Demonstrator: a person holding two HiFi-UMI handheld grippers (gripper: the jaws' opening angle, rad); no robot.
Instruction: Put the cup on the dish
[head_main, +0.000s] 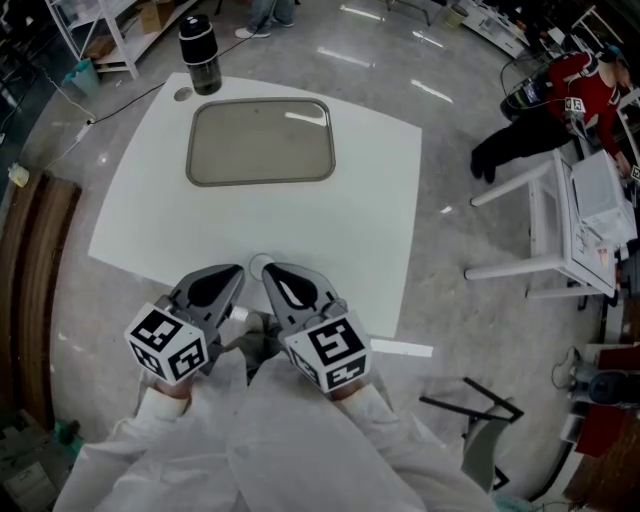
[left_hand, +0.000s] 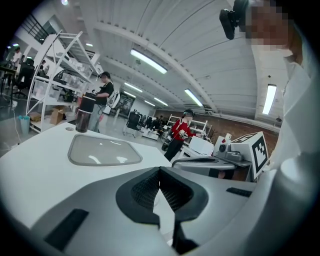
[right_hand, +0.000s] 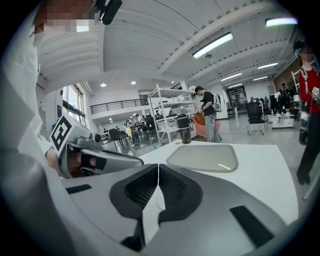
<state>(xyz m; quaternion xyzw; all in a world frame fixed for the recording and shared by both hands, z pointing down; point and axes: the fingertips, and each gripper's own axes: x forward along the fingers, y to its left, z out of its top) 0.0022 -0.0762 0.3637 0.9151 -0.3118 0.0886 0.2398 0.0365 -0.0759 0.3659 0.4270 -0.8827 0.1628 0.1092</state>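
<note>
1. Left gripper (head_main: 238, 271): jaws brought together tip to tip, nothing between them; it is held low over the near edge of the table, pointing toward the far side.
2. Right gripper (head_main: 268, 270): jaws likewise closed and empty; it lies just beside the left gripper, the two tips near each other.
3. Marker cubes (head_main: 167, 343): one on the rear of each gripper, above the person's white sleeves (head_main: 300, 450).
4. Table (head_main: 370, 220): white top, bare in front of both grippers.
5. Dish (head_main: 260, 142): a shallow grey rectangular tray with rounded corners, lying flat on the far half of the table, well apart from both grippers.
6. Cup (head_main: 200, 55): a dark tall tumbler standing upright at the table's far left corner, just beyond the dish and not on it.
7. Surroundings: glossy floor; a person in red (head_main: 585, 85) stands by a white bench (head_main: 560, 215) to the right.
</note>
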